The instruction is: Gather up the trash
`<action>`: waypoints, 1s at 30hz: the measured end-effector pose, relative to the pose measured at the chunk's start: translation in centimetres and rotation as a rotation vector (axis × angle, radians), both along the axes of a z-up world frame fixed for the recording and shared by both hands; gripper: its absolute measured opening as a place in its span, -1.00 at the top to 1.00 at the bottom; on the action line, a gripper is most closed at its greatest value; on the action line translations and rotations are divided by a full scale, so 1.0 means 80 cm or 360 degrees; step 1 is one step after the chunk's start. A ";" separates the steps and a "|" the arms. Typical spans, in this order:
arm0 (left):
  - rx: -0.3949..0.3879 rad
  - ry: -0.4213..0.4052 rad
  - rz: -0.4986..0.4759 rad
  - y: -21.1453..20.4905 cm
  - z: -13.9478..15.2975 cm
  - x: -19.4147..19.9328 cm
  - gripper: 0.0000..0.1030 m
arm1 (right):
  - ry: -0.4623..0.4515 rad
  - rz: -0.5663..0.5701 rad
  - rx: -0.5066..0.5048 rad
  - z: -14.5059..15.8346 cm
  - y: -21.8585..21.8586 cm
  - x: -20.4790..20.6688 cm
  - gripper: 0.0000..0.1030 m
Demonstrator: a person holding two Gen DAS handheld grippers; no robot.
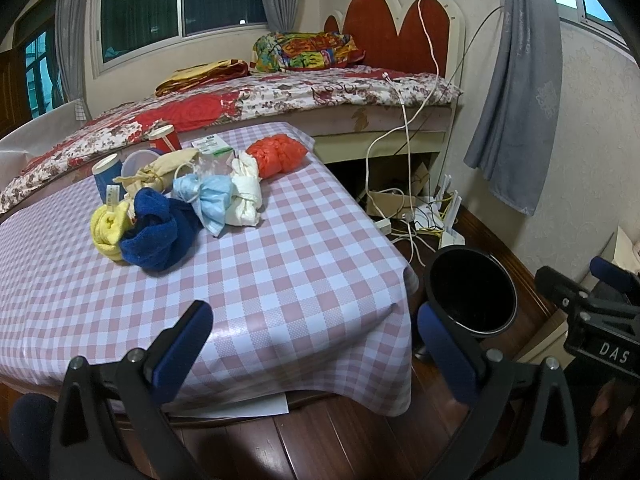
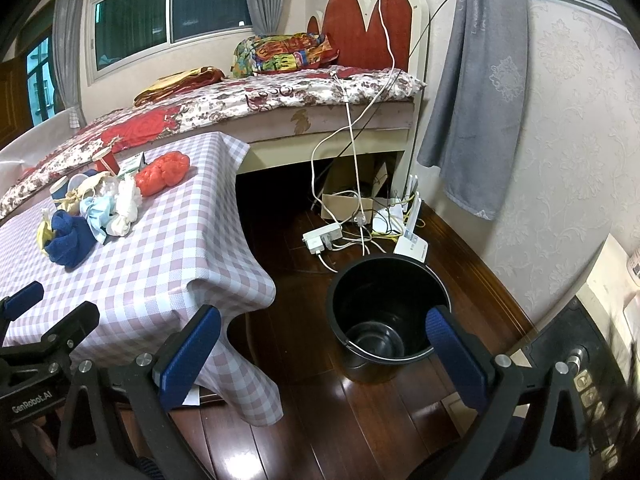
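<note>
- The left gripper [image 1: 316, 344] hung above the near edge of the table [image 1: 280, 280], its blue-padded fingers [image 1: 184, 344] spread wide apart with nothing between them
- The right gripper [image 2: 324, 348] was held low over the wooden floor [image 2: 312, 420], its jaws likewise wide apart and empty; one pad overlapped the rim of the black bin [image 2: 384, 312] in the right wrist view
- That bin stood upright on the floor just beside the table's right corner, its inside dark and bare as far as could be seen
- The table wore a pink and white checked cloth, and the trash sat in a cluster toward its far left part, well apart from both grippers
- In the cluster: a blue towel bundle [image 1: 160, 236] nearest the front, touching a yellow cloth [image 1: 108, 232] on its left
- Behind those lay a light blue face mask [image 1: 208, 200], a white tied bag [image 1: 248, 192] and a beige tied bag [image 1: 160, 172], all pressed together
- A red-orange plastic bag [image 1: 276, 156] lay at the far right of the pile, touching the white one
- A blue cup [image 1: 106, 176], a red cup [image 1: 164, 138] and a small green and white carton [image 1: 210, 145] stood at the back of the pile
- Beyond the table ran a bed [image 1: 320, 92] with a floral cover; white cables [image 1: 404, 148] trailed down to a power strip [image 2: 322, 236] on the floor
</note>
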State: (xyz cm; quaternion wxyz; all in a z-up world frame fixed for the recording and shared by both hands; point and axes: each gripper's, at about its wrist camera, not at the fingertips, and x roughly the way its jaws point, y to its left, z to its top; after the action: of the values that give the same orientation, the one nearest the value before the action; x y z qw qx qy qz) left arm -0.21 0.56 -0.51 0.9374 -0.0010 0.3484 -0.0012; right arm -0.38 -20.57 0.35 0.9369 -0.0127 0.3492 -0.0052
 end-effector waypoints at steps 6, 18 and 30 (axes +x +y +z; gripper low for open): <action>-0.0001 -0.0001 0.0002 -0.001 0.001 0.000 -1.00 | 0.0000 0.0000 -0.0002 0.000 0.000 0.000 -1.00; -0.0010 0.0003 0.0001 0.003 -0.004 -0.002 -1.00 | 0.0006 0.0002 0.0004 -0.003 0.001 0.000 -1.00; -0.0010 -0.0035 0.0030 0.007 -0.002 -0.005 -1.00 | 0.0024 0.0031 0.0042 -0.010 0.004 -0.002 -1.00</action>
State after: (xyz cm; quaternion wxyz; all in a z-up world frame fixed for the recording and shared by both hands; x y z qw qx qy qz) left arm -0.65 1.16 -0.69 0.9410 -0.0072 0.3382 0.0066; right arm -0.53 -20.24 -0.43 0.9343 -0.0039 0.3563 0.0088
